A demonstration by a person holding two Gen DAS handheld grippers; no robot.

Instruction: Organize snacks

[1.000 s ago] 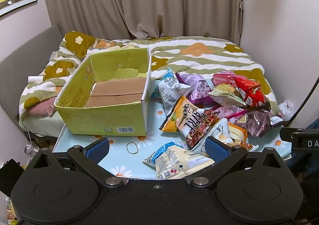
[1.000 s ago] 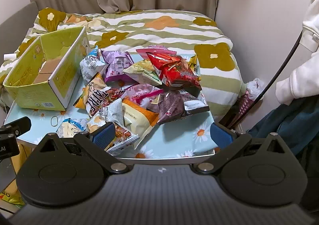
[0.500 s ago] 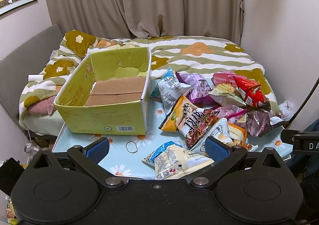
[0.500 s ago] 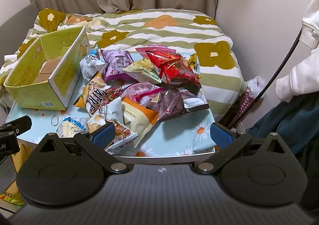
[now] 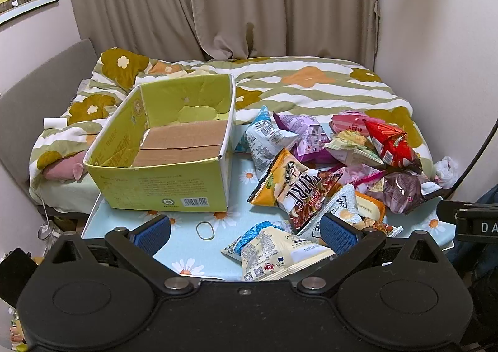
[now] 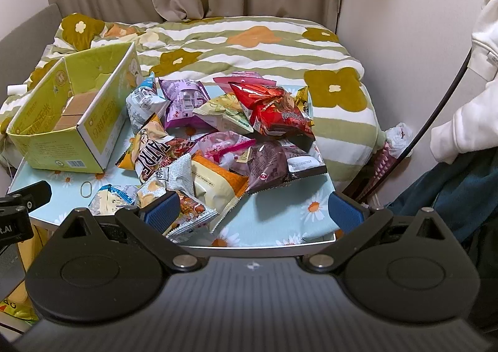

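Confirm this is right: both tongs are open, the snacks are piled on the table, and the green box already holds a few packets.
Not quite. The green box holds no packets; the left wrist view shows only its bare cardboard bottom. The rest stands.

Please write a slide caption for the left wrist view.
Open left tongs face an empty yellow-green cardboard box beside piled snack bags.
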